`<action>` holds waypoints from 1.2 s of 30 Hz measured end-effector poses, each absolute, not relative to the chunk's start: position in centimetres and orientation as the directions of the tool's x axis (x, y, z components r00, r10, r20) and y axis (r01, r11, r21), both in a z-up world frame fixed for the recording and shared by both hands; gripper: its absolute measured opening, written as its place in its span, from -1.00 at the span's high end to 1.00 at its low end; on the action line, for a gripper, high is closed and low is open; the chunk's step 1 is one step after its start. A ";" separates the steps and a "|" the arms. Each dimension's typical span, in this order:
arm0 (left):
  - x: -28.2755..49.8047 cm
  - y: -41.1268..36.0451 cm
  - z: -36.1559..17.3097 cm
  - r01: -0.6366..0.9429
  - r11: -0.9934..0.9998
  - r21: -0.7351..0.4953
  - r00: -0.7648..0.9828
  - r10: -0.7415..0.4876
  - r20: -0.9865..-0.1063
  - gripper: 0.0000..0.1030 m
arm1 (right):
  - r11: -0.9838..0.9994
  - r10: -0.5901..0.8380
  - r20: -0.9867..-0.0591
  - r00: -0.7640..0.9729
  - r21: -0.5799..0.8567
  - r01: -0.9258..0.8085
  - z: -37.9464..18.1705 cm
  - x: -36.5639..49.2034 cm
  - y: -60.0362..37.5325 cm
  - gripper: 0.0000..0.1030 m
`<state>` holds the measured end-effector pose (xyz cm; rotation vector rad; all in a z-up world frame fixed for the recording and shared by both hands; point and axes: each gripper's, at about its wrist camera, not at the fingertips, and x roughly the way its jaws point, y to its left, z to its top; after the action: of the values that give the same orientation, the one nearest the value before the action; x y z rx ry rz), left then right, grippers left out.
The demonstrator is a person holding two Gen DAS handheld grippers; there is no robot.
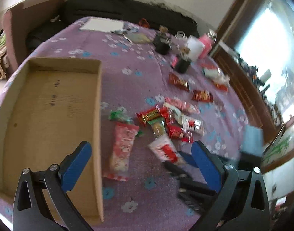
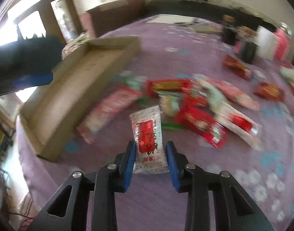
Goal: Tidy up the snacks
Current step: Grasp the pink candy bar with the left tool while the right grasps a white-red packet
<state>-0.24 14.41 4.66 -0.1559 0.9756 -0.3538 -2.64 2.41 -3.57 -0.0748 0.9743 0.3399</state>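
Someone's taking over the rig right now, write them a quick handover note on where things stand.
Right tongs: closed around a white packet with a red label, on or just above the cloth; contact unclear.
Left tongs: open, holding nothing, near the box's right wall.
Box: no snacks visible inside, on the purple cloth.
Snacks: a pile right of the box, a long pink packet closest to it, more red packets further back.
Done: nothing boxed.
Left: move every snack into the box, starting with the white packet.
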 end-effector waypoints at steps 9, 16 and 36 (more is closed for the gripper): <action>1.1 11.9 1.1 0.280 0.954 -0.106 0.493 -0.238 -0.837 -0.67 | 0.970 0.219 -0.811 0.542 0.119 -0.214 -3.3 -4.6 -3.2 0.34; 0.2 11.2 0.6 0.402 0.914 -0.063 0.454 -0.259 -0.853 0.05 | 0.968 0.223 -0.800 0.557 0.113 -0.225 -3.4 -4.8 -3.1 0.26; -1.4 10.3 -0.5 0.394 0.914 -0.093 0.419 -0.269 -0.867 0.57 | 0.968 0.220 -0.814 0.537 0.113 -0.226 -3.6 -3.1 -1.7 -0.05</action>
<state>-1.43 10.29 -0.46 0.1317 1.0598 -0.4175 -3.06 -1.74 -3.57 -0.0065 0.9682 0.2658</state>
